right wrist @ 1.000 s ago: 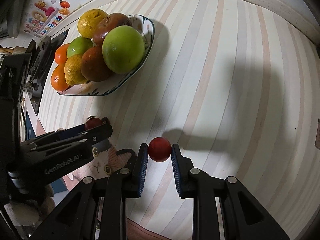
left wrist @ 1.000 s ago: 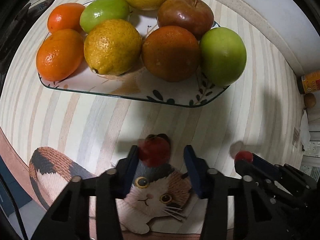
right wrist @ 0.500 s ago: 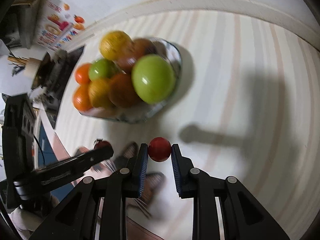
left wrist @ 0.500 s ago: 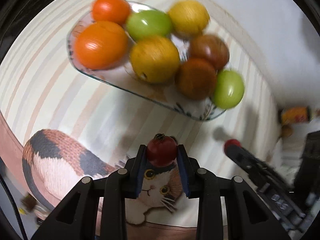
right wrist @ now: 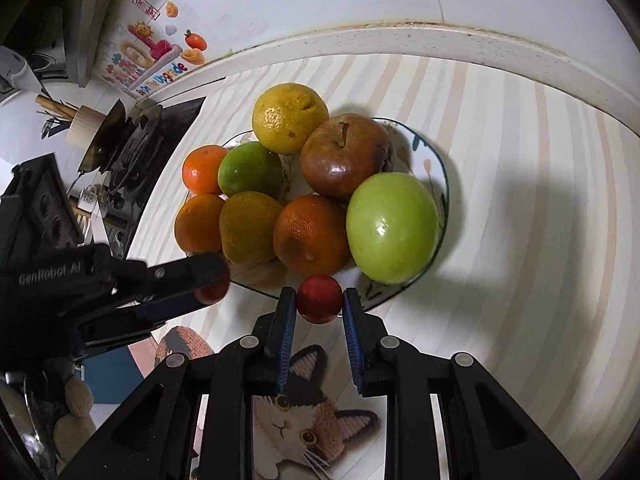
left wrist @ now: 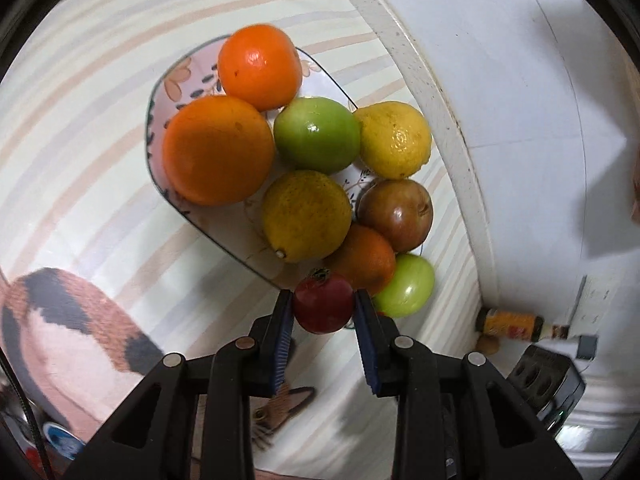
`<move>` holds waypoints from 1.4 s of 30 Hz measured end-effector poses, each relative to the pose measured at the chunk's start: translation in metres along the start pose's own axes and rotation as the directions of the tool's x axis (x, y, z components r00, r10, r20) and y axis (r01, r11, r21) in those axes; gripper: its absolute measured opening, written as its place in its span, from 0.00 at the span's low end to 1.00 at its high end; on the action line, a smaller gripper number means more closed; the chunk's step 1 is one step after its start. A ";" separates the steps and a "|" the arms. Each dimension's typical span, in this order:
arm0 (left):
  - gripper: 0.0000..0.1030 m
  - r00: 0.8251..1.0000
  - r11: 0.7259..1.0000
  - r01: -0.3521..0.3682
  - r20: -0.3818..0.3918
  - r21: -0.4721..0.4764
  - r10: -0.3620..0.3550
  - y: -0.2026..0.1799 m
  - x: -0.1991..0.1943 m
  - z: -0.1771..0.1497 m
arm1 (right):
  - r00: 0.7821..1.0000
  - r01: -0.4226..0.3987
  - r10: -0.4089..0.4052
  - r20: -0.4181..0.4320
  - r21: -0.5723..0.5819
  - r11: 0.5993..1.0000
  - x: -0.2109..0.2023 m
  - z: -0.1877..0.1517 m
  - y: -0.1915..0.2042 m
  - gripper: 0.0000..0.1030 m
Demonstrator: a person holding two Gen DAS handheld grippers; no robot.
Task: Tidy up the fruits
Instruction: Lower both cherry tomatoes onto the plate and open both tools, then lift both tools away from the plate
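- Looking through the left wrist camera, I see the plate [left wrist: 160,92] loaded with two oranges, two lemons, two green fruits, a brownish apple [left wrist: 395,216] and a darker orange.
- My left gripper [left wrist: 323,304] is clamped on a red tomato with a stem [left wrist: 323,307], held at the plate's near rim, just in front of the darker orange.
- Beyond the plate's right side, a small yellow-labelled bottle [left wrist: 508,324] lies by the wall; the cat-pattern mat [left wrist: 72,328] lies to the plate's lower left.
- Switching to the right wrist camera, the same plate [right wrist: 432,160] holds the fruit pile, with the big green apple [right wrist: 392,227] on its right side.
- My right gripper [right wrist: 319,300] is pinching a smooth red tomato [right wrist: 319,298] at the plate's near rim, just below the darker orange [right wrist: 310,234].
- Left of that rim, the other gripper reaches in with its red fruit partly hidden behind a finger.
- A stove [right wrist: 136,140] stands beyond the plate's left side.
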State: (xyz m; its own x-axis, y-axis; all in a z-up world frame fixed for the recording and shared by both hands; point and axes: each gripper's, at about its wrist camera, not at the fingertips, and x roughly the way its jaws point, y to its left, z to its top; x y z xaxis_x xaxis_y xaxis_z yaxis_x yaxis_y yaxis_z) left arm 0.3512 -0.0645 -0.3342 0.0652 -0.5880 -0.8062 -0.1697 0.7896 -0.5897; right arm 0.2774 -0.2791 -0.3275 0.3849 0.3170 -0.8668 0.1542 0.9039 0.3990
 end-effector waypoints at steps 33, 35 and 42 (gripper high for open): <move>0.91 0.823 0.787 -0.559 0.286 0.260 0.490 -0.029 -0.036 -0.056 | 0.960 0.280 -0.277 0.048 -0.048 0.959 -0.076 0.003 -0.006 0.95; 0.92 0.810 0.777 -0.574 0.315 0.258 0.494 -0.033 -0.042 -0.063 | 0.956 0.292 -0.287 0.068 -0.078 0.953 -0.085 0.002 0.001 0.95; 0.92 0.797 0.787 -0.570 0.390 0.236 0.461 -0.050 -0.079 -0.089 | 0.953 0.296 -0.281 0.117 -0.138 0.945 -0.126 -0.012 0.025 0.95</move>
State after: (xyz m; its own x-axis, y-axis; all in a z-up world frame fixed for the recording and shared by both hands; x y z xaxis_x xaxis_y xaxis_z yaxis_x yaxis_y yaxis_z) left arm 0.2670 -0.0728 -0.2364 0.3572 -0.0369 -0.9333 0.0613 0.9980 -0.0160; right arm 0.2220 -0.2931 -0.2118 0.4297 0.0144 -0.9029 0.1339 0.9878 0.0794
